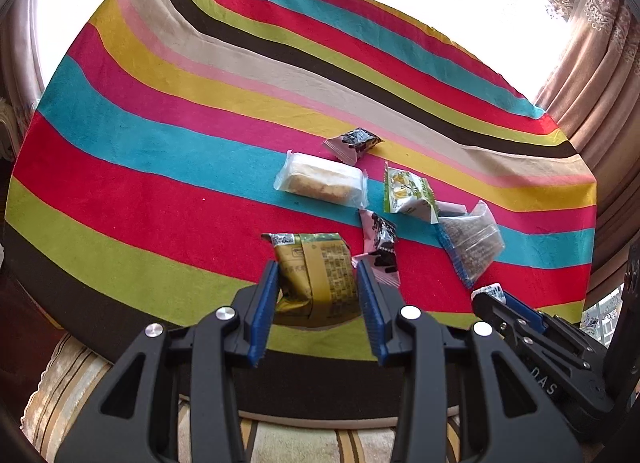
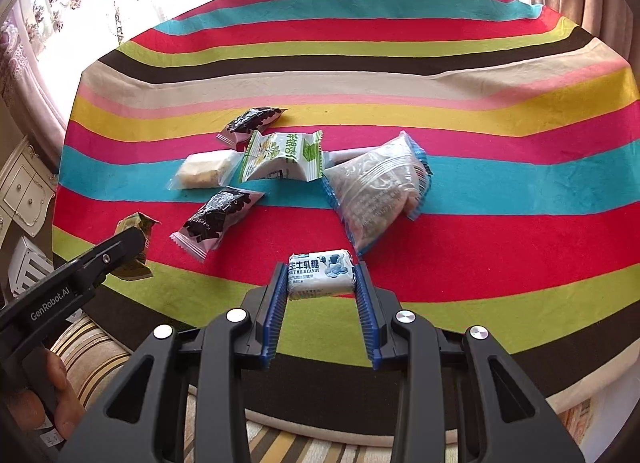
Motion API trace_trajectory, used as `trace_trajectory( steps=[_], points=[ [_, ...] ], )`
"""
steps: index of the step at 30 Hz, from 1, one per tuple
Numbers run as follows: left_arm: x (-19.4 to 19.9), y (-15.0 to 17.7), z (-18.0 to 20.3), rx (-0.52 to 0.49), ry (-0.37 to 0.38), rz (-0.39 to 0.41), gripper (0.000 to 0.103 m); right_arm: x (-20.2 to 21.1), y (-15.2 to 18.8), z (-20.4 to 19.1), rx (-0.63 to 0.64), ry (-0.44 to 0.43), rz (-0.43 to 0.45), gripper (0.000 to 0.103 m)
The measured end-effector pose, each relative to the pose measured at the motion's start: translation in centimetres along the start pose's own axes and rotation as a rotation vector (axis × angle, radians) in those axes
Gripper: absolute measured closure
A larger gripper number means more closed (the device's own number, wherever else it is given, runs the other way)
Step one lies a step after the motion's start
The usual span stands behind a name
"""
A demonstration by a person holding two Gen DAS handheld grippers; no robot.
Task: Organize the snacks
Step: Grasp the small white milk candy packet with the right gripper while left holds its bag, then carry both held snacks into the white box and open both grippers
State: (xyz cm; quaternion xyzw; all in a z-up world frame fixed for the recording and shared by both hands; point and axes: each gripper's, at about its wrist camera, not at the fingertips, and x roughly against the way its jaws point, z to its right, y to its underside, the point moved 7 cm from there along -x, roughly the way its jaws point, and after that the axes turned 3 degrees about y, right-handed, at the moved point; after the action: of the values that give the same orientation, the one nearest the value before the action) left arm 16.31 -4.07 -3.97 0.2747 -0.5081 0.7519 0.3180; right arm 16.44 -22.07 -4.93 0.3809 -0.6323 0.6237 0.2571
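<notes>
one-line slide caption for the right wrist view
Right tool grips a white milk candy above the striped tablecloth scattered with snack packets.

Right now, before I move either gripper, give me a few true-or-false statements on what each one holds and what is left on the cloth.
1. The left gripper is shut on the gold-green snack packet. True.
2. The right gripper is empty. False: it is shut on the white-and-blue milk candy.
3. Two black-and-pink packets lie on the striped tablecloth. True: one on the red stripe, one farther back.
4. The clear pastry packet lies on top of the green-and-white packet. False: the green-and-white packet's edge overlaps the pastry packet.
5. The clear blue-edged bag is held by a gripper. False: it lies on the cloth.
</notes>
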Motion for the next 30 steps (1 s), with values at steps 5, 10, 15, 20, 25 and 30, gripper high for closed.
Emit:
trace_trajectory(
  steps=[5,10,15,20,25,30],
  points=[
    [1.0,1.0,1.7,-0.04,-0.002,-0.007,0.063,1.3,0.7,1.5,-0.036,-0.004,0.0,0.07],
    [1.4,1.9,4.0,-0.084,0.012,-0.02,0.063,2.4,1.6,3.0,-0.067,-0.009,0.004,0.07],
    [1.8,2.9,6.2,-0.13,0.022,-0.025,0.063,3.6,2.4,4.6,-0.095,-0.011,0.013,0.07],
    [1.9,3.7,8.3,-0.171,0.032,-0.035,0.063,4.6,3.1,6.4,-0.131,-0.014,0.022,0.07],
    [1.9,4.6,10.9,-0.216,0.056,-0.049,0.063,5.8,3.9,8.4,-0.163,-0.016,0.032,0.07],
    [1.9,6.2,14.2,-0.271,0.099,-0.075,0.063,7.2,5.0,10.8,-0.202,-0.005,0.046,0.07]
  ],
)
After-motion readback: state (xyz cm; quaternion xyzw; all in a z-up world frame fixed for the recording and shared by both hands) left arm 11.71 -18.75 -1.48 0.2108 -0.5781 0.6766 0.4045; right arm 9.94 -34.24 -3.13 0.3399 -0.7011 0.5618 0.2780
